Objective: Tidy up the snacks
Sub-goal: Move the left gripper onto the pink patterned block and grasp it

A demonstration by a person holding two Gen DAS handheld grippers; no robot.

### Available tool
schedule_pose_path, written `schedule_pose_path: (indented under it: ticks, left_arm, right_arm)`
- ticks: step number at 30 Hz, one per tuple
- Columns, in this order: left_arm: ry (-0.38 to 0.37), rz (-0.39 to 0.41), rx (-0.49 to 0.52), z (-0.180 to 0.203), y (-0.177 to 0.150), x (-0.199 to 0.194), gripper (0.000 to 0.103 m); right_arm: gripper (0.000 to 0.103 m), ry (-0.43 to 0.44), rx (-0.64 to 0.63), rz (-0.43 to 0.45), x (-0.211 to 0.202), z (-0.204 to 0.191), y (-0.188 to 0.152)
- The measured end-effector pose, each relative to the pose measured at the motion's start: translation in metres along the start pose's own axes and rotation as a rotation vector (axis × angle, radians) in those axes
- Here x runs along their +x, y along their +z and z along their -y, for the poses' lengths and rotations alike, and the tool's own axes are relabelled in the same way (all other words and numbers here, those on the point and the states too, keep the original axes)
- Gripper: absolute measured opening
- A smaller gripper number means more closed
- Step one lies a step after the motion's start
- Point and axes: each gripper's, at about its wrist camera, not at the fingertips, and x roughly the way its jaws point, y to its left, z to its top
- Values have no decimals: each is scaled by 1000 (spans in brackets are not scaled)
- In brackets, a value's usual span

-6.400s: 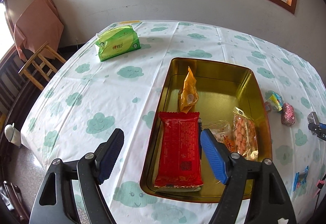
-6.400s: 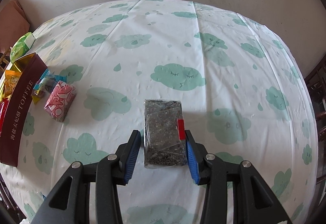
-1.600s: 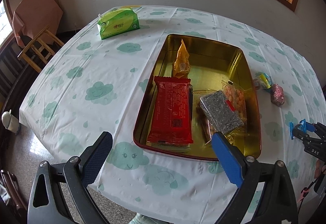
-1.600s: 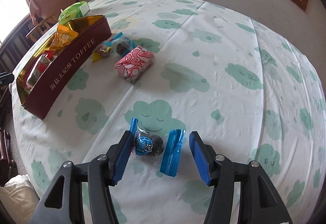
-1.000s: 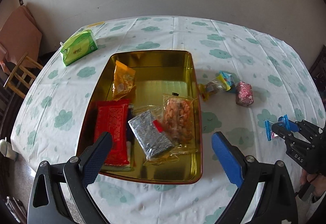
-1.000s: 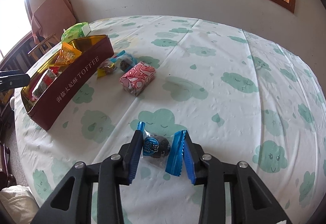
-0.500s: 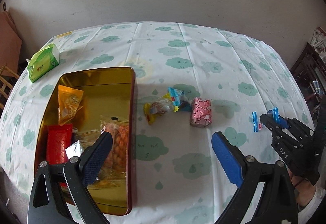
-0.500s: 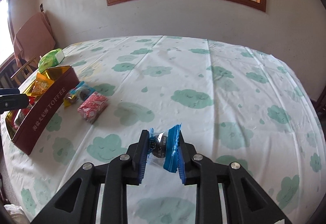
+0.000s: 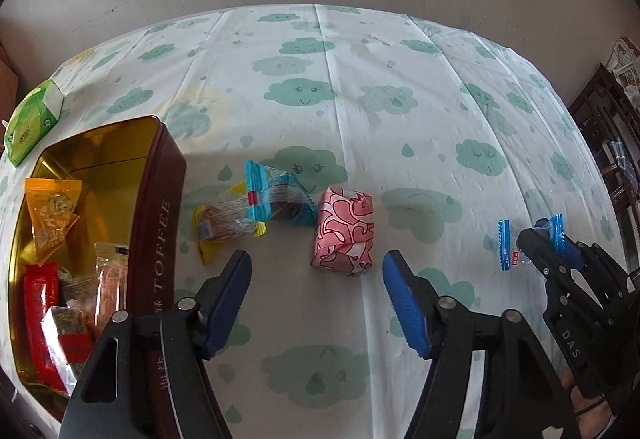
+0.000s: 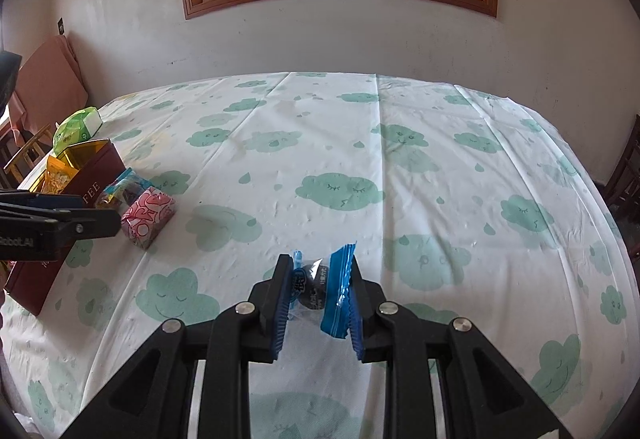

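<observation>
We see the right tongs (image 10: pixel 318 295) clenched on a blue-wrapped candy (image 10: pixel 320 289), lower centre; left tongs (image 9: pixel 316 295) spread wide, empty, before the pink packet (image 9: pixel 345 237).

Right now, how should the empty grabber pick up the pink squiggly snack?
Probably from straight above, squeezing the two long flat sides of the pink snack. It lies flat on the tablecloth like a little block, directly ahead of the open left gripper. Its folded ends look lumpy, and the blue-edged packet sits close by its far left corner, so avoid that end.
</observation>
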Motion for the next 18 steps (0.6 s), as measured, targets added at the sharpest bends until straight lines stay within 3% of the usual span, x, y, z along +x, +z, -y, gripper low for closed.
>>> schedule_pose_path:
  ticks: [8,11,13,18]
  left_arm:
    - [11,-31,-2,7,9,25,49]
    - [11,-30,4,8,12,29,40]
    - [-1,-29,17,11,13,29,29]
    - [6,-21,51,17,10,25,26]
  right_arm:
    - [25,21,26,-9,2,3,0]
    - [25,23,33,-15,2,4,0]
    - [25,25,40,-19,3,6,0]
    - [26,23,40,-24,4,7,0]
